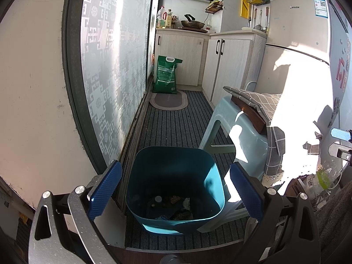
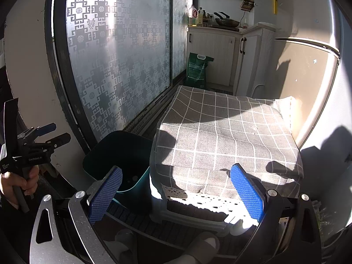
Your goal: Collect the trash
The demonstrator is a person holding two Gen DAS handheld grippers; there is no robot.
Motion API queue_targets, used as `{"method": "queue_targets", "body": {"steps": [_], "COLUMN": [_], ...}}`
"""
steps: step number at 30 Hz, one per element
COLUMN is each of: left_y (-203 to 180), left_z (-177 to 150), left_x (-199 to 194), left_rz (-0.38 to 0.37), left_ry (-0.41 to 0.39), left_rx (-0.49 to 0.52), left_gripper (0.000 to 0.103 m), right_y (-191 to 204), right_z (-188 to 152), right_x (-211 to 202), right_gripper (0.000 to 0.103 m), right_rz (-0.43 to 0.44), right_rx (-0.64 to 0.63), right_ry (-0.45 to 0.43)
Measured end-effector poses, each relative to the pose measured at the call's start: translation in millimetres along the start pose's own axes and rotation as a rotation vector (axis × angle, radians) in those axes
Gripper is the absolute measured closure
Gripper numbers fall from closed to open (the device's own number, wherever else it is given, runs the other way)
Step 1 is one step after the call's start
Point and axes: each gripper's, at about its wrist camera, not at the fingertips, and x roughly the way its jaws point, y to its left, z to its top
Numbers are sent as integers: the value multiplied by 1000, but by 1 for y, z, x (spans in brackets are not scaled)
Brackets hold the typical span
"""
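Observation:
A teal trash bin (image 1: pixel 176 189) stands on the striped floor mat, with several bits of trash (image 1: pixel 173 204) on its bottom. My left gripper (image 1: pixel 176 190) is open and empty, held above the bin's mouth. In the right wrist view the bin (image 2: pixel 118 154) shows at lower left beside the stool. My right gripper (image 2: pixel 176 193) is open and empty, over the near edge of the grey checked cloth (image 2: pixel 220 132). The left gripper (image 2: pixel 39 140) also shows at far left in a hand.
A pale blue plastic stool (image 1: pixel 242 136) under the checked cloth stands right of the bin. A patterned sliding glass door (image 1: pixel 105 77) runs along the left. A green bag (image 1: pixel 166 74), cabinets (image 1: pixel 224 66) and a fridge (image 1: pixel 297 50) stand beyond.

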Motion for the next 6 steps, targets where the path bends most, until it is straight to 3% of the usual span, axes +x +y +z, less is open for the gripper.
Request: {"method": "queue_targets", "body": {"steps": [6], "left_y": [1], "left_z": [0], "left_x": [1], "left_rz": [0], "left_ry": [1], "left_rx": [2], "left_gripper": [3], "right_y": [0], "right_z": [-1], "right_x": [0], "right_gripper": [3], "right_rz": [0], "right_rx": [-2], "right_ry": [1]}}
